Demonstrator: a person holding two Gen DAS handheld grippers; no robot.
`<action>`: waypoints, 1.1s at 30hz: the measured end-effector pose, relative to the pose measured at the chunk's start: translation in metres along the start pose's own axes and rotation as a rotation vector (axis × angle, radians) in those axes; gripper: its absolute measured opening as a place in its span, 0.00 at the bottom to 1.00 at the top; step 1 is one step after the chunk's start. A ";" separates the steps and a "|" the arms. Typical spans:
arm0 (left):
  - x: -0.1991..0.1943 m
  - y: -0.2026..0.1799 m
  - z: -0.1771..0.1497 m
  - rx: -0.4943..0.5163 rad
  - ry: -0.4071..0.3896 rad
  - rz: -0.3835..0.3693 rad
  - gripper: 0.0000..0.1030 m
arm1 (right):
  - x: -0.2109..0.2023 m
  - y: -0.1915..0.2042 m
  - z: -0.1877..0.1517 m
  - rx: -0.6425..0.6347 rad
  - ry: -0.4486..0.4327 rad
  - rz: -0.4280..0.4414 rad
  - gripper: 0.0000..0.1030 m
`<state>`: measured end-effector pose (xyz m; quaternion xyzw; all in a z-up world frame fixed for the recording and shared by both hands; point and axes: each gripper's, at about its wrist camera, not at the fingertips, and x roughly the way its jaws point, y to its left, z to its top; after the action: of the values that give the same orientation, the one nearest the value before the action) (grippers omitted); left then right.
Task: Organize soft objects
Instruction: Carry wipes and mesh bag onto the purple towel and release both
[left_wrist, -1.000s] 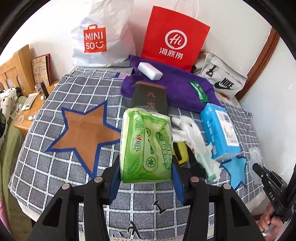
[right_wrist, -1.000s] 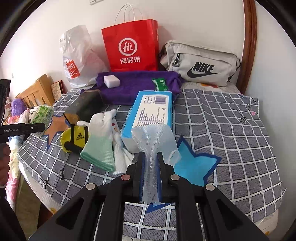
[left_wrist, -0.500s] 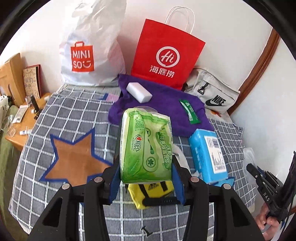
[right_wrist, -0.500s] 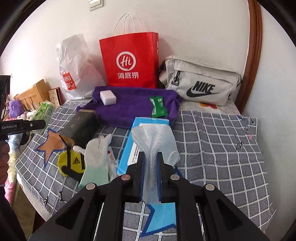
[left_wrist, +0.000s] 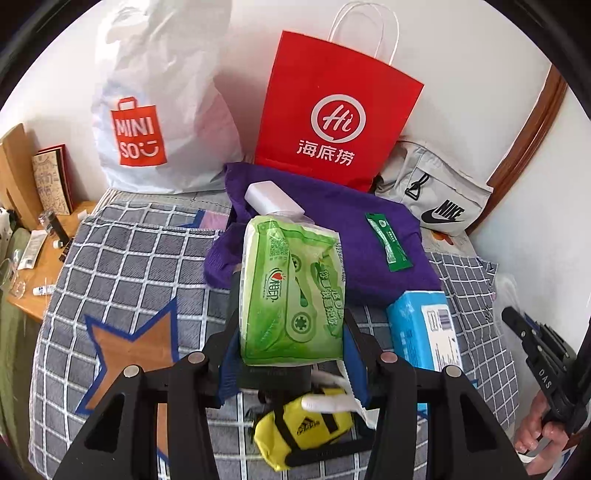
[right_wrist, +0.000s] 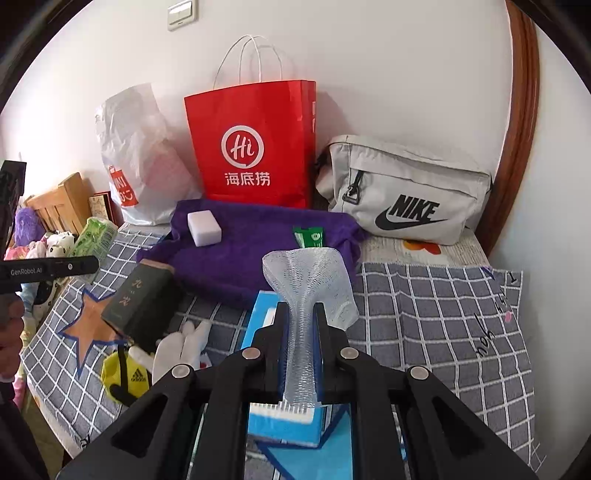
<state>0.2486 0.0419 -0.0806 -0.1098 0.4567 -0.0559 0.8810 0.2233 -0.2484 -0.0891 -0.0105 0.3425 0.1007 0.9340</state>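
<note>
Left side of bed: MINISO bag (left_wrist: 155, 110) against the wall, brown star patch (left_wrist: 136, 343) on the checked bed cover (left_wrist: 122, 266).
Left claw (left_wrist: 291, 354): I have it pinching the green tissue pack (left_wrist: 291, 291), held up off the bed.
What changed, left: over the last second I've carried the pack forward; the purple towel (left_wrist: 369, 236) with its white block (left_wrist: 273, 197) and green sachet (left_wrist: 388, 240) now sits just beyond it, where before the star patch lay beside it.
Beneath the left claw: yellow pouch (left_wrist: 306, 432) and white glove (right_wrist: 181, 347), both lying on the bed.
Centre: blue tissue pack (right_wrist: 284, 424) on the bed, red paper bag (right_wrist: 255, 144) behind the towel.
Right claw (right_wrist: 301, 354): pressed on the clear mesh sleeve (right_wrist: 310, 288), raised over the blue pack.
What changed, right: it has moved nearer the towel too.
Meaning: I judge both soft items are heading for the towel; neither is set down yet.
Far right: grey Nike bag (right_wrist: 406, 192).
</note>
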 end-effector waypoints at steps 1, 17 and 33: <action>0.003 0.000 0.002 -0.001 0.004 0.000 0.45 | 0.005 0.000 0.004 0.002 -0.001 0.002 0.11; 0.067 0.013 0.061 -0.023 0.047 0.035 0.46 | 0.100 -0.008 0.055 0.008 0.030 0.025 0.11; 0.146 0.018 0.071 -0.038 0.191 -0.007 0.46 | 0.192 -0.007 0.062 0.012 0.175 0.075 0.12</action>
<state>0.3912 0.0402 -0.1608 -0.1219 0.5393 -0.0604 0.8311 0.4068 -0.2155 -0.1653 -0.0007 0.4235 0.1324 0.8962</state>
